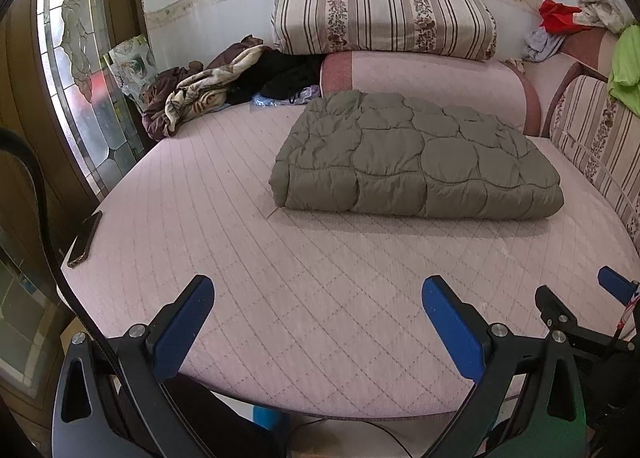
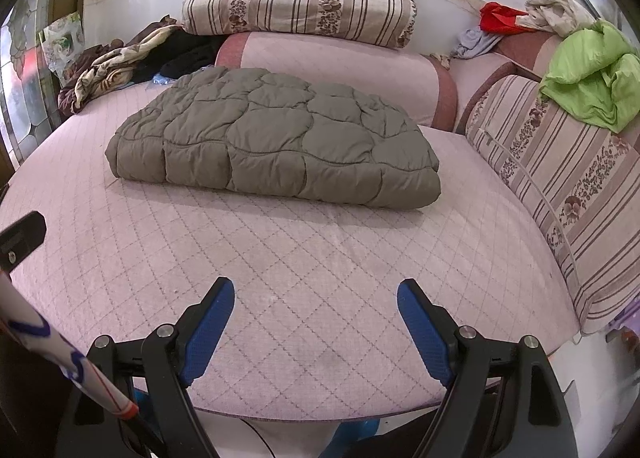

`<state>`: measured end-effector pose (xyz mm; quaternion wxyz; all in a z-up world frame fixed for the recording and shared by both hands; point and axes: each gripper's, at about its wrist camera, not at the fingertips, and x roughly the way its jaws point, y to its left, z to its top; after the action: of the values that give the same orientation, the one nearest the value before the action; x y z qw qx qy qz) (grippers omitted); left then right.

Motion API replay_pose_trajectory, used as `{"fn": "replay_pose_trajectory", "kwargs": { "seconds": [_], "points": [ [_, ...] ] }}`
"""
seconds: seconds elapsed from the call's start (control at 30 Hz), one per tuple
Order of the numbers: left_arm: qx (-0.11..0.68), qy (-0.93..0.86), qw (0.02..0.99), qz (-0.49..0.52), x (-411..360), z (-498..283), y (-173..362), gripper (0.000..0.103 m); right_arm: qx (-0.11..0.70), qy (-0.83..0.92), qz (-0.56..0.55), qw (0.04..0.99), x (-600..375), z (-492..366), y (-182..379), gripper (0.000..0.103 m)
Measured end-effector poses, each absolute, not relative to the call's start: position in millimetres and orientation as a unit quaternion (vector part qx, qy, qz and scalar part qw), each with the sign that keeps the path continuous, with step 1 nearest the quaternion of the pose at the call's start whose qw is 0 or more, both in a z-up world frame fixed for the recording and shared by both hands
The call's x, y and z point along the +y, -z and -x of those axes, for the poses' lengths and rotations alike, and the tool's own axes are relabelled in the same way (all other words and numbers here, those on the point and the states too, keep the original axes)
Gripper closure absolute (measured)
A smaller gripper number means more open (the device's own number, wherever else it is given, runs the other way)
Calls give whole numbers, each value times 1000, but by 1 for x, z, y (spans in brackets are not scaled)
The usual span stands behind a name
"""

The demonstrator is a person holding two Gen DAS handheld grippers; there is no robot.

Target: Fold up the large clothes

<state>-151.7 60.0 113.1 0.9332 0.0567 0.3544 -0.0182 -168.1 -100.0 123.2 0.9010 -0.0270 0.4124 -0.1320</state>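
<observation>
Jacket (image 1: 416,162) sits folded in the middle of the bed (image 1: 280,298), and both the left gripper (image 1: 318,322) and right gripper (image 2: 316,322) hang wide apart, holding nothing.

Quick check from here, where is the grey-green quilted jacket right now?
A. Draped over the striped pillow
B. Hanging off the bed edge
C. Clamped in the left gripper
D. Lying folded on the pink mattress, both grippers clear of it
D: the quilted jacket lies folded on the mattress, and the left gripper and right gripper stand open and empty, well short of it.

Folded quilt (image 1: 416,162) on pink bed (image 1: 248,258)
</observation>
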Motion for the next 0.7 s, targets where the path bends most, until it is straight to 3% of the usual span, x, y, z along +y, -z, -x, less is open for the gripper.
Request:
{"fn": "replay_pose_trajectory", "kwargs": {
  "seconds": [0.7],
  "points": [
    [384, 29, 922, -50, 56, 149, -96, 0, 410, 135, 30, 901, -97, 166, -119, 15]
  ]
}}
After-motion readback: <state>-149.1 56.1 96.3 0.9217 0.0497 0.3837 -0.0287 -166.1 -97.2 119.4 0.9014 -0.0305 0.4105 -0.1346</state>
